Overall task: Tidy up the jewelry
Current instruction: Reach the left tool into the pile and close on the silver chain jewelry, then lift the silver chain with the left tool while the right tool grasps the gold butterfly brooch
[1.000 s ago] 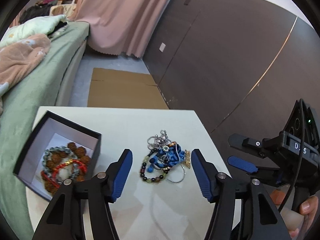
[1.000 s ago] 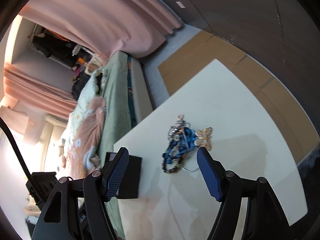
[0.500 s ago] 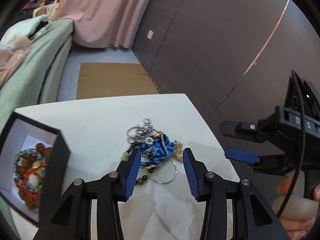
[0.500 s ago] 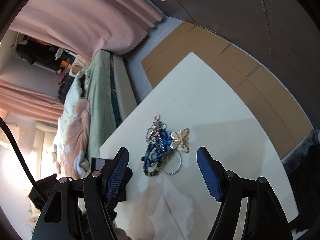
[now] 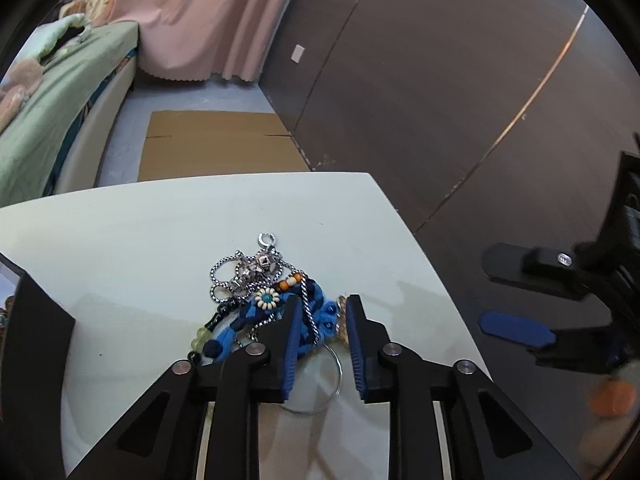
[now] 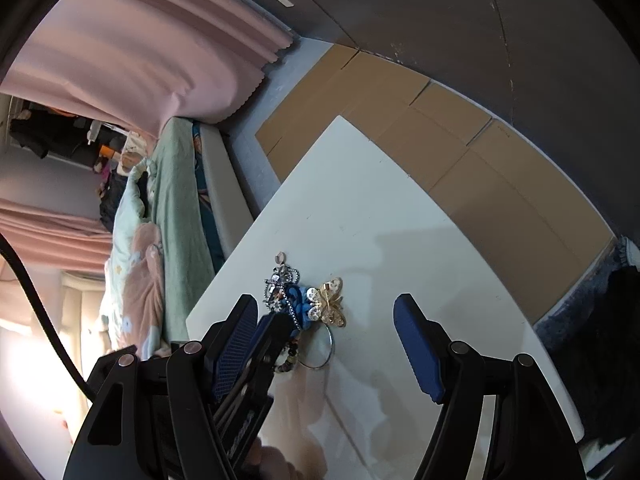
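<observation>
Left wrist view: 1 tangled pile of jewelry was seen on the white table, near its right edge. In the pile could be counted 1 blue braided cord, 1 silver chain, 1 thin wire hoop, 1 small flower charm and 1 strand of dark and pale beads; further pieces could not be told apart. The left gripper was lowered over the pile, its jaws drawn in narrow and just closing, with the blue cord and a length of chain between the 2 blue pads; whether the pads already pressed on them could not be told. At the left edge, 1 dark box wall was visible.

In the right wrist view, 1 gold butterfly ornament lay touching the pile's far side. The right gripper was held wide, with nothing between its 2 fingers. Beyond the table were seen 1 flattened cardboard sheet, 1 bed and 1 pink curtain.
</observation>
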The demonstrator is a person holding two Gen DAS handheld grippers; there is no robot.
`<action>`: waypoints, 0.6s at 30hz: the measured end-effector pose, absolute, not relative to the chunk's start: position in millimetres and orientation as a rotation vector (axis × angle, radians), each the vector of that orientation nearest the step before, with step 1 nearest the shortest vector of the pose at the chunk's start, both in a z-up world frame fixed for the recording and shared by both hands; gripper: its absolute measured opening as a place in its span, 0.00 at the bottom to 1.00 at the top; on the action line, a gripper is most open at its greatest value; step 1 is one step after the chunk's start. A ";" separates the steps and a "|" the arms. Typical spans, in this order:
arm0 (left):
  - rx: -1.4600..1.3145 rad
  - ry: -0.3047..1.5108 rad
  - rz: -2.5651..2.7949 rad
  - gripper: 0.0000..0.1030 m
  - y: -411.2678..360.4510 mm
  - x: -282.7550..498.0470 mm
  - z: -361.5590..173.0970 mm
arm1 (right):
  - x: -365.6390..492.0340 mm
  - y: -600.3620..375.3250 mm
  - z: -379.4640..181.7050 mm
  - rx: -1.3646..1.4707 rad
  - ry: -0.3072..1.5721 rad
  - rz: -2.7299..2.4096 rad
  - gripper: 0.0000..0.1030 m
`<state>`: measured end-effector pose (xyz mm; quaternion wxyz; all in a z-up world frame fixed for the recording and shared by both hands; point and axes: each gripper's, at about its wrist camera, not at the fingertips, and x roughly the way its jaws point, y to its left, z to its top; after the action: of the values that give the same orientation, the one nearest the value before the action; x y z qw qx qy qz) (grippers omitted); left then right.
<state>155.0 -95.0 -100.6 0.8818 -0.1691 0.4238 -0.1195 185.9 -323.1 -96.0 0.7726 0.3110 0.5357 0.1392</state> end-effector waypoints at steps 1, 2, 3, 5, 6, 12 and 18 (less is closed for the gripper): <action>-0.354 0.886 -0.245 0.19 -96.1 156.4 -102.6 | 185.4 -323.7 -95.5 0.669 1.160 0.300 0.69; -0.357 0.890 -0.241 0.16 -96.6 157.9 -105.0 | 185.5 -324.6 -95.2 0.666 1.160 0.297 0.69; -0.359 0.896 -0.235 0.15 -97.3 159.4 -107.1 | 185.5 -325.7 -95.1 0.665 1.160 0.296 0.69; -0.359 0.895 -0.213 0.11 -96.5 160.5 -109.9 | 185.0 -327.7 -94.3 0.667 1.159 0.293 0.69; -0.366 0.893 -0.215 0.11 -95.9 161.1 -110.3 | 185.2 -328.4 -94.2 0.667 1.159 0.292 0.69; -0.428 0.881 -0.245 0.02 -85.4 158.8 -104.2 | 185.3 -330.0 -92.2 0.657 1.157 0.282 0.69; -0.507 0.842 -0.274 0.02 -65.7 149.5 -86.4 | 188.5 -321.0 -96.5 0.625 1.172 0.285 0.69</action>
<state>149.5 -65.7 -86.4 0.8727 -0.2426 0.4029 -0.1310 188.5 -321.0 -96.5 0.7779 0.2892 0.5421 0.1318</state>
